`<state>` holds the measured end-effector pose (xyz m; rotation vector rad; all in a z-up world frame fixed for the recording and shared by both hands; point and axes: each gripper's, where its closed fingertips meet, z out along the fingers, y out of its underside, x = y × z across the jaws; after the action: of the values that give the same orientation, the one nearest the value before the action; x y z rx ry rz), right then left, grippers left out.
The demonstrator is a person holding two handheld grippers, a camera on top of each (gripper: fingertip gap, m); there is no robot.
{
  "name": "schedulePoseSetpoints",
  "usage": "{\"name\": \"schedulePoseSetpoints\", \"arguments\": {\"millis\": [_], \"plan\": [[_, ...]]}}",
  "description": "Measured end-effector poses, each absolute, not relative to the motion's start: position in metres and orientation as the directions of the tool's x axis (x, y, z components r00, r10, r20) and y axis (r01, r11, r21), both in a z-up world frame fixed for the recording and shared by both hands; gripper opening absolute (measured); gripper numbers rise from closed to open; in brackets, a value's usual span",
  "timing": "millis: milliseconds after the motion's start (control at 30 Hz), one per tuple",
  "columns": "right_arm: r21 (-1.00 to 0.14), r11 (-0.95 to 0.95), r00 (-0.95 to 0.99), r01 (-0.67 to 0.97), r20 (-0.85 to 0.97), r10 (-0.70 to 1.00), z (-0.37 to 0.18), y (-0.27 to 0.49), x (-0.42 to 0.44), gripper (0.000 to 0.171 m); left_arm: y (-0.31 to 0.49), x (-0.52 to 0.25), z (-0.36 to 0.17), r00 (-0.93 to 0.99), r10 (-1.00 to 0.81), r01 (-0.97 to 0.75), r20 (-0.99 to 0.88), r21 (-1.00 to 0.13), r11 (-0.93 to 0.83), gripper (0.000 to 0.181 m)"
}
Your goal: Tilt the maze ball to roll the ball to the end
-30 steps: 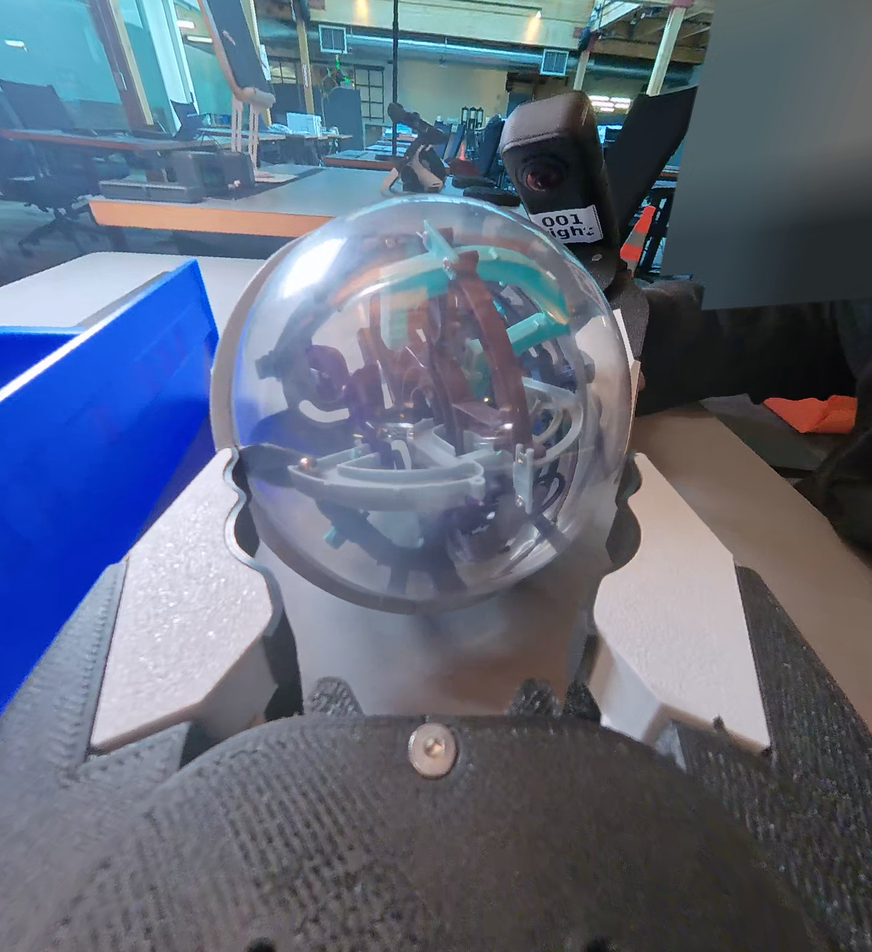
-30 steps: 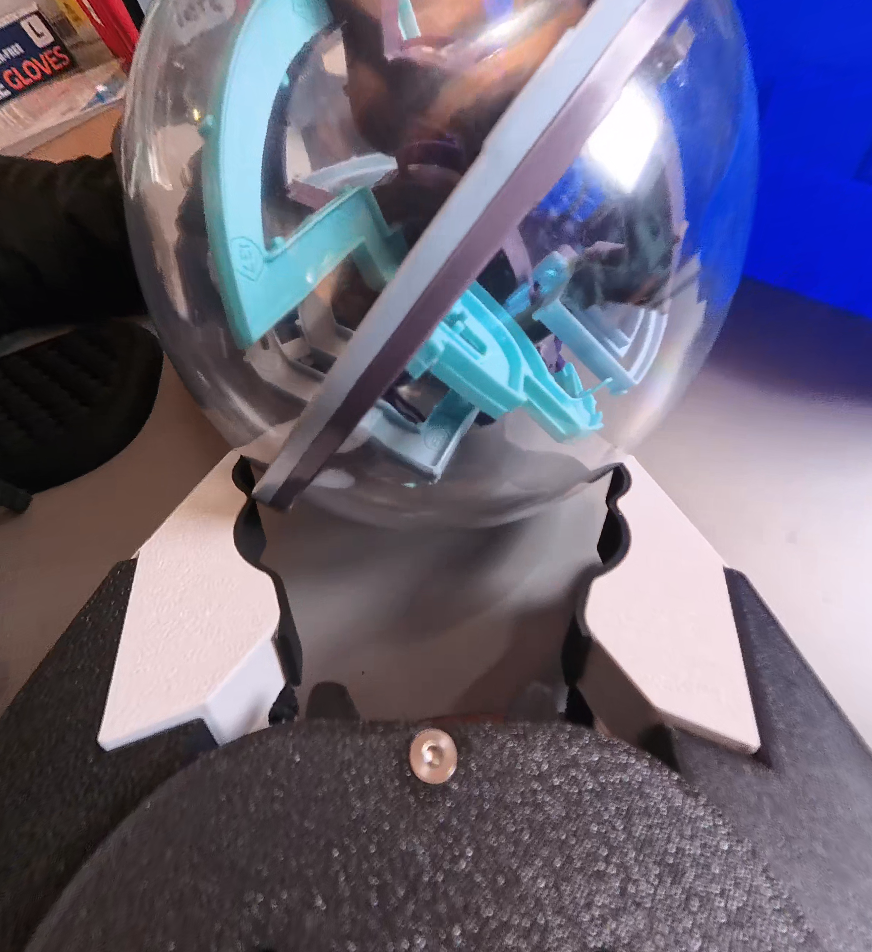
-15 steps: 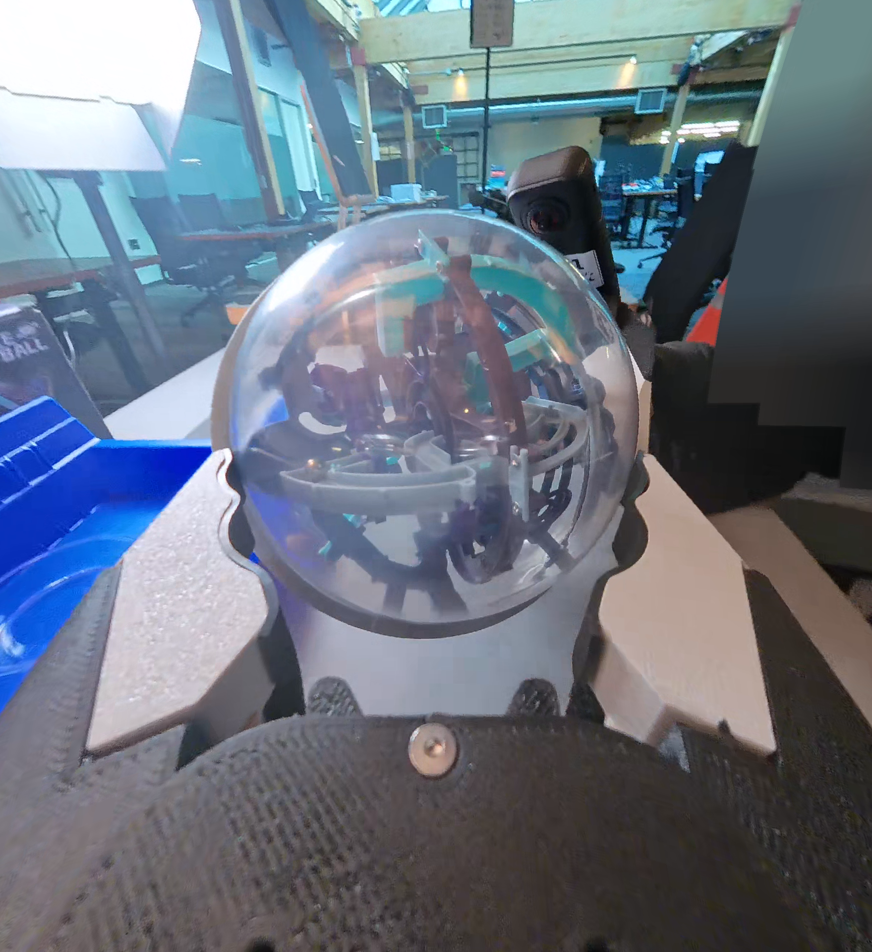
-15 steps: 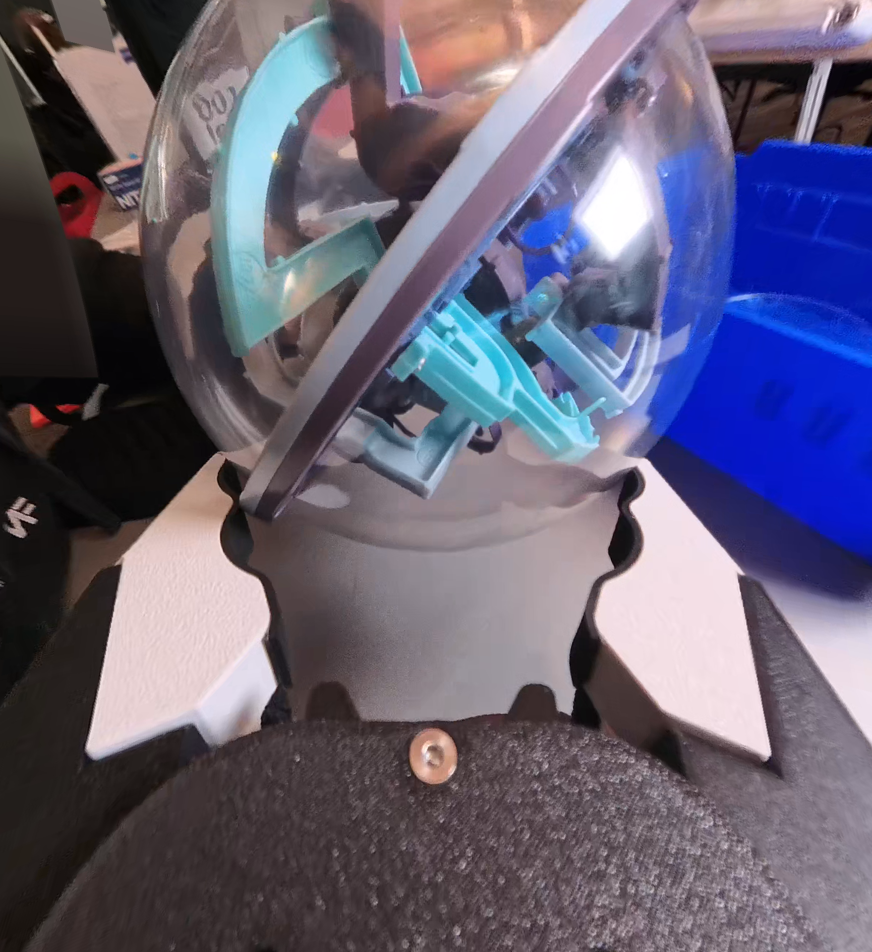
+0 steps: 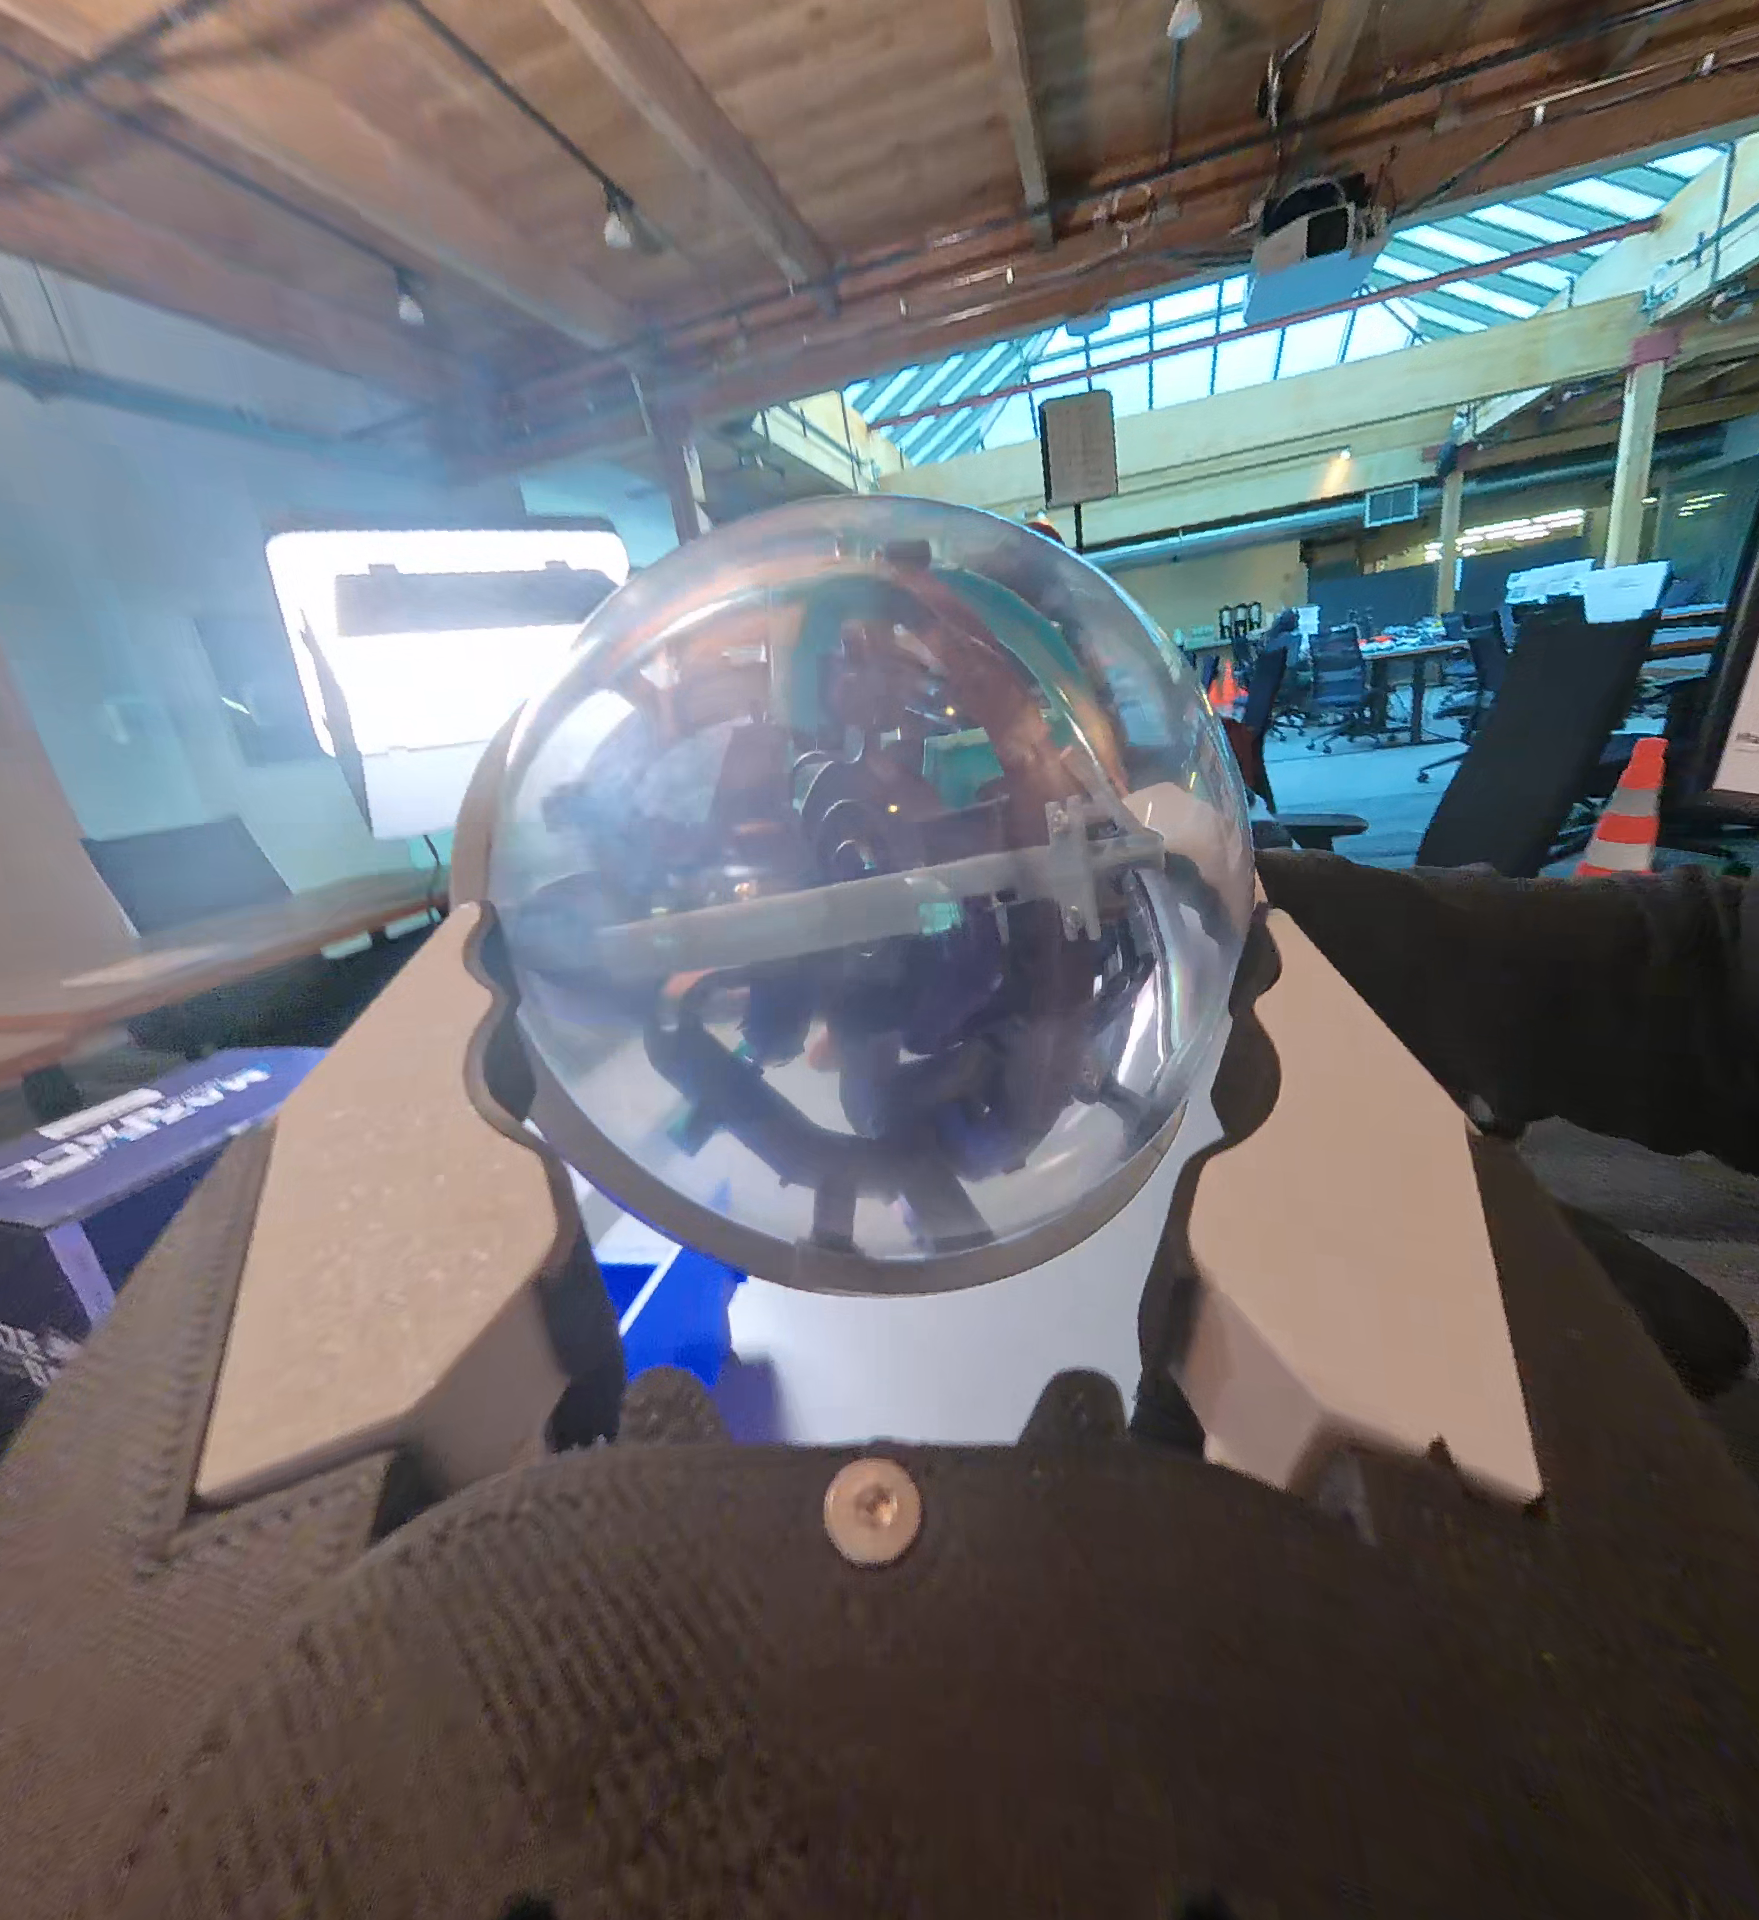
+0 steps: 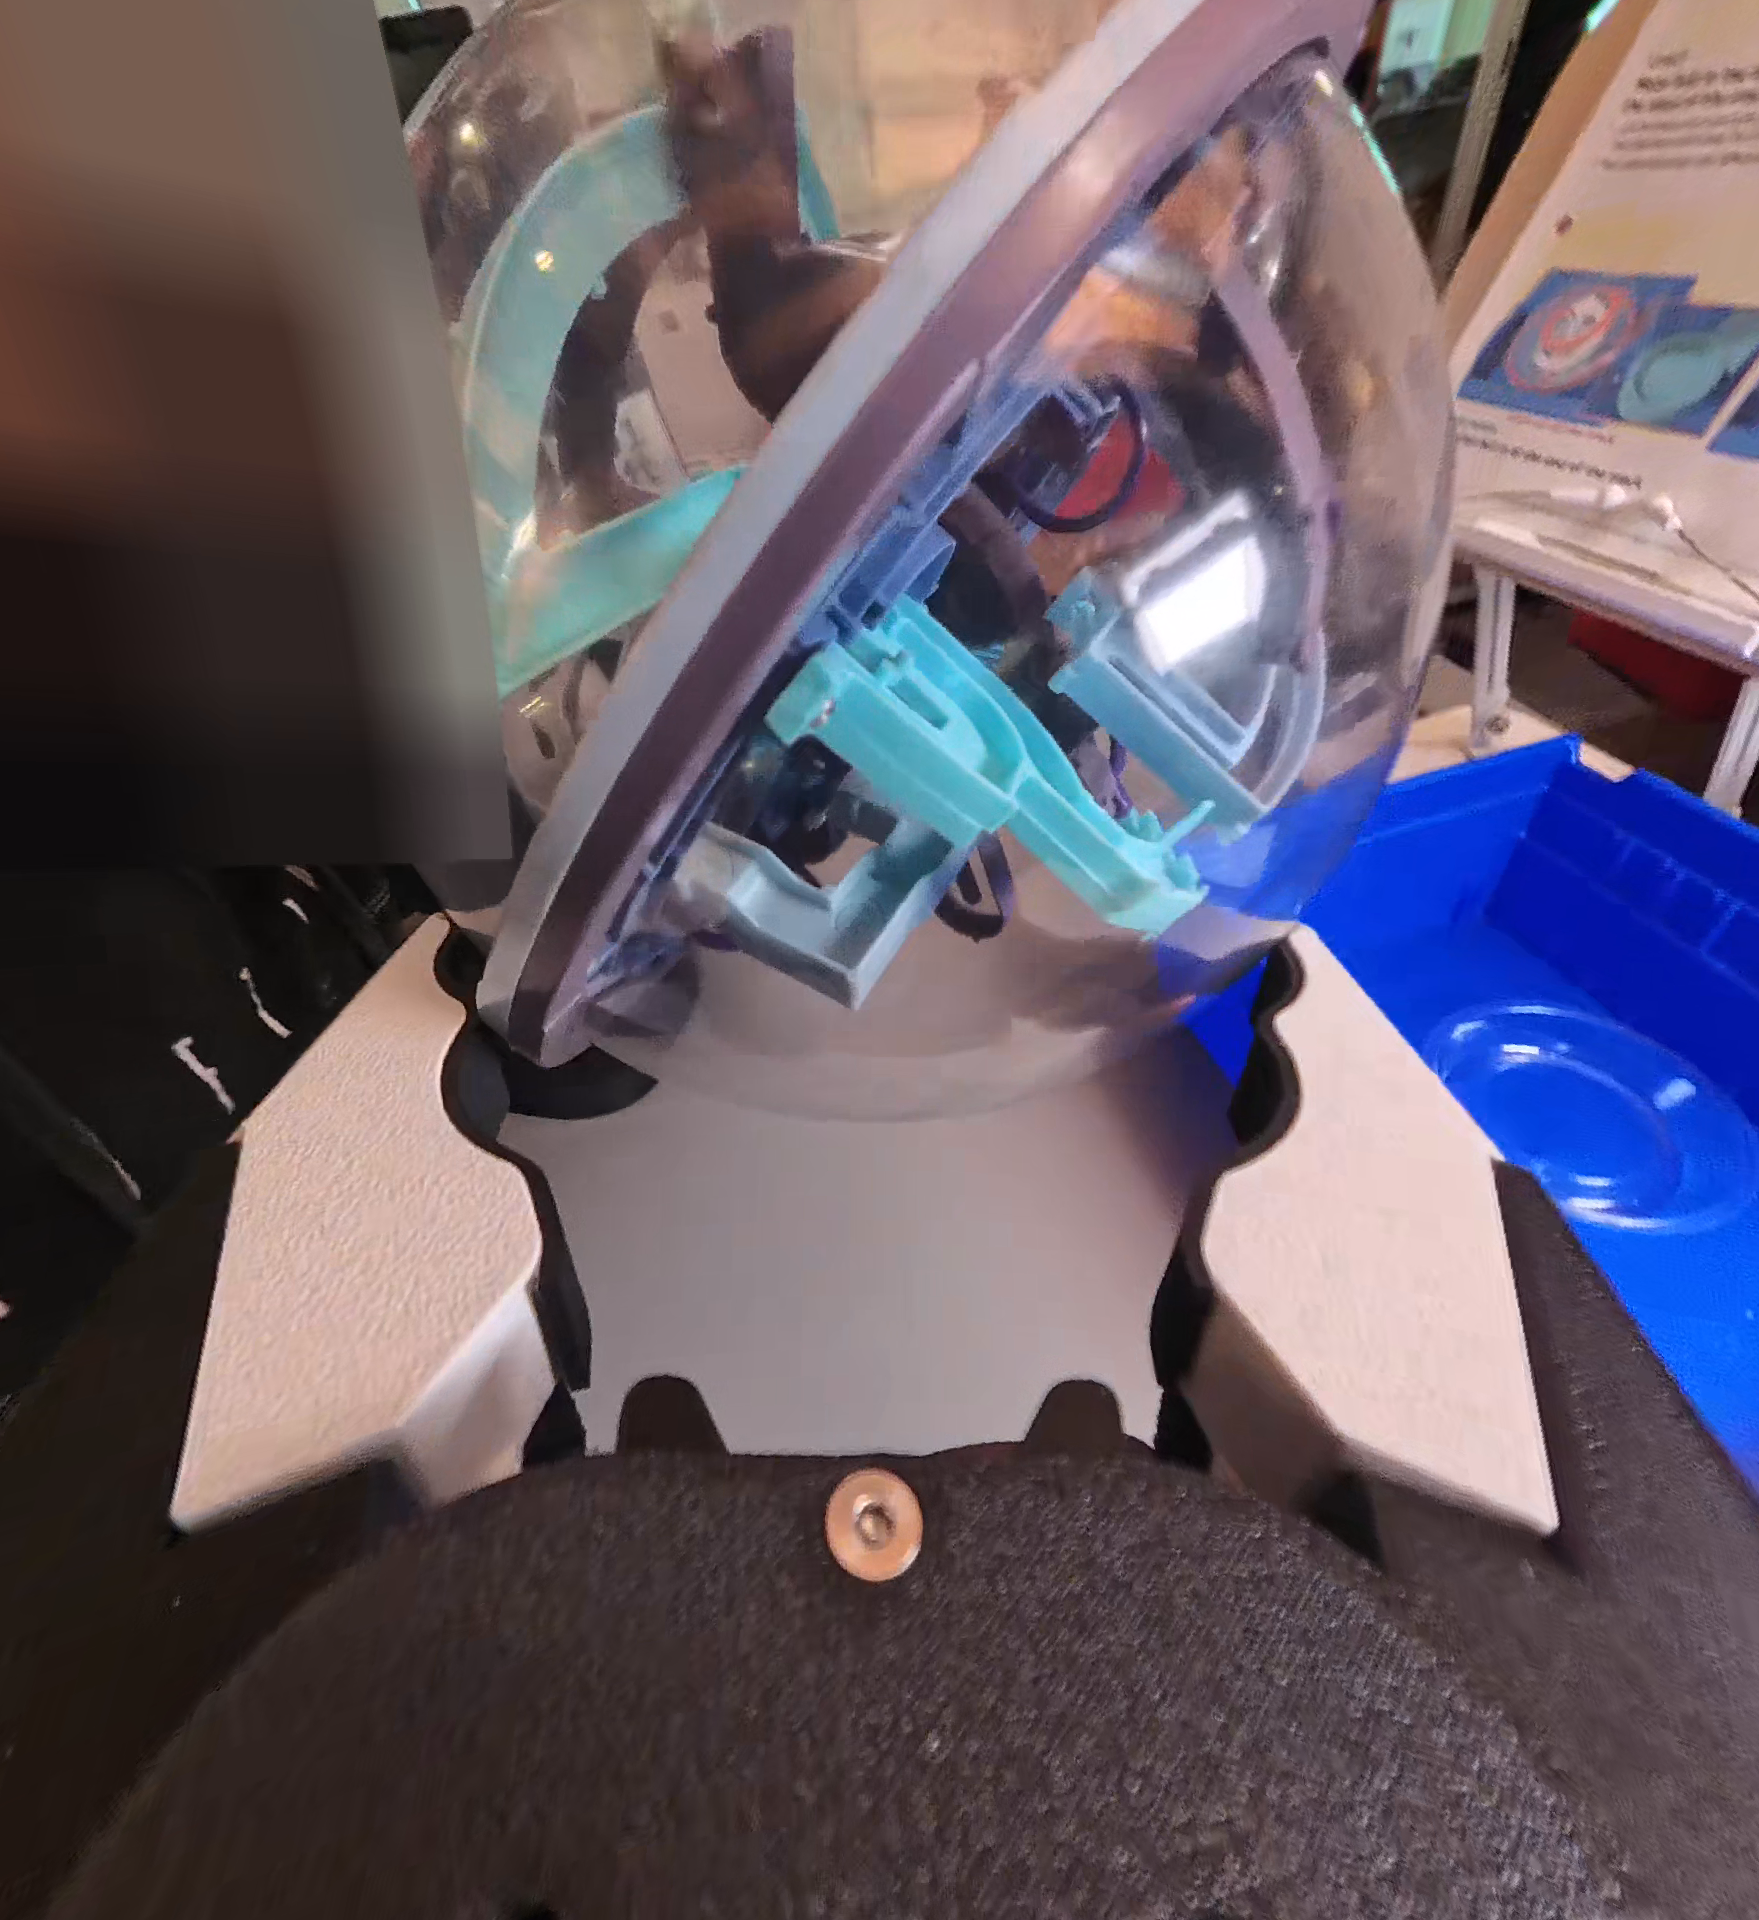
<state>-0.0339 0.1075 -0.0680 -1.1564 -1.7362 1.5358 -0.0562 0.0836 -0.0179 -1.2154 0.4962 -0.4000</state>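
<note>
Maze ball (image 5: 854, 894) sits clamped between both pairs of my jaws, lifted clear of the worktop. My left gripper (image 5: 859, 1039) has its jaws closed against the clear sphere's lower flanks, one grey finger (image 5: 376, 1174) pressing each side, and my right gripper (image 6: 870, 1029) does the same from the opposite side, its pale fingers (image 6: 355, 1226) touching the shell low down. In the right wrist view the maze ball (image 6: 958, 540) is tilted, its grey equator ring (image 6: 854, 582) running diagonally from lower left to upper right, with turquoise track pieces (image 6: 968, 769) showing beneath the ring and more turquoise above it. In the left wrist view a grey track bar (image 5: 854, 904) crosses the sphere almost level among dark brown and purple parts. I cannot make out the small ball inside. Below and to the right of the sphere in the right wrist view stands a blue bin (image 6: 1633, 987) holding a clear plastic tray (image 6: 1592, 1112). In the left wrist view a dark printed box (image 5: 54, 1195) lies at lower left, a black sleeve (image 5: 1540, 987) reaches in from the right, and an orange traffic cone (image 5: 1628, 810) stands on the floor well beyond.
</note>
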Motion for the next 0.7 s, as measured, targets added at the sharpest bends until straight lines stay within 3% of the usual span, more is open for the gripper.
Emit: {"name": "schedulePoseSetpoints", "arguments": {"millis": [333, 700], "plan": [[-0.982, 0.085, -0.591, 0.167, -0.031, 0.806, -0.028, 0.092, -0.042, 0.141, 0.059, -0.062, 0.012, 0.871, -0.429, -0.016, -0.239, -0.887, 0.462, 0.133], [-0.979, 0.160, -0.594, 0.127, 0.054, 0.803, 0.000, 0.082, -0.057, 0.141, 0.046, -0.076, 0.035, 0.871, -0.399, -0.038, -0.286, -0.850, 0.526, 0.134]]}}
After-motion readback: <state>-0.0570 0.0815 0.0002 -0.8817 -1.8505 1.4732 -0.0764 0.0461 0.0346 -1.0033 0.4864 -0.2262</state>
